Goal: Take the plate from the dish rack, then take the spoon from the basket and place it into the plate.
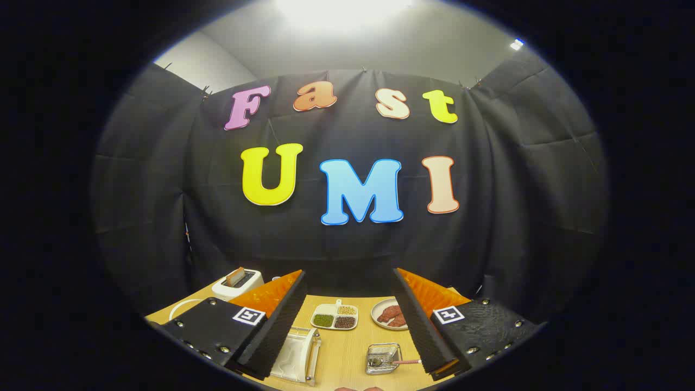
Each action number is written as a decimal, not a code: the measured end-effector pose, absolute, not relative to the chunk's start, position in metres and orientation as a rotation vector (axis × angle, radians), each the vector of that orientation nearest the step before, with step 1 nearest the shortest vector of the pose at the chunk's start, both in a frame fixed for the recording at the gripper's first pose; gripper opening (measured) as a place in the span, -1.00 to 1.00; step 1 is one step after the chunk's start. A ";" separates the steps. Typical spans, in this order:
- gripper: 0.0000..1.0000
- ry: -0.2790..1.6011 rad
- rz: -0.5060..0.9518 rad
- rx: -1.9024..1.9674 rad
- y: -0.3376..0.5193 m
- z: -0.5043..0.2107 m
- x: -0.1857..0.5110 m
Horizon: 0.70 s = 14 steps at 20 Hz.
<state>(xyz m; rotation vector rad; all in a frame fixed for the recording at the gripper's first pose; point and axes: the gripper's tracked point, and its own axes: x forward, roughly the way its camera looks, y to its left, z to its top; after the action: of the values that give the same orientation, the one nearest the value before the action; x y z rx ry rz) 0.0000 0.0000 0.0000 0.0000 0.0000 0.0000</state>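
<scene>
My gripper [348, 282] is held high above the wooden table [347, 355], its fingers wide open with nothing between them. Below, between the fingers, a dish rack [297, 352] lies near the left finger with a white plate [290, 355] in it. Close to the right finger sits a small wire basket [383, 358] holding a spoon [404, 361] whose pinkish handle sticks out toward the right finger.
Further back on the table stand a white divided dish [334, 316] with grains and a plate of meat slices [391, 314]. A white toaster [237, 282] with toast stands beyond the left finger, beside a white round rim [182, 308].
</scene>
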 end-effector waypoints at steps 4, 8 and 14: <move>0.94 -0.011 -0.009 0.003 0.010 0.004 0.005; 0.94 -0.005 -0.018 0.005 0.011 0.002 0.006; 0.94 0.003 -0.022 -0.015 0.017 0.004 0.011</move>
<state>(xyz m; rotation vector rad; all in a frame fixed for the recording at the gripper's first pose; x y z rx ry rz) 0.0110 0.0170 0.0040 -0.0146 0.0025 -0.0223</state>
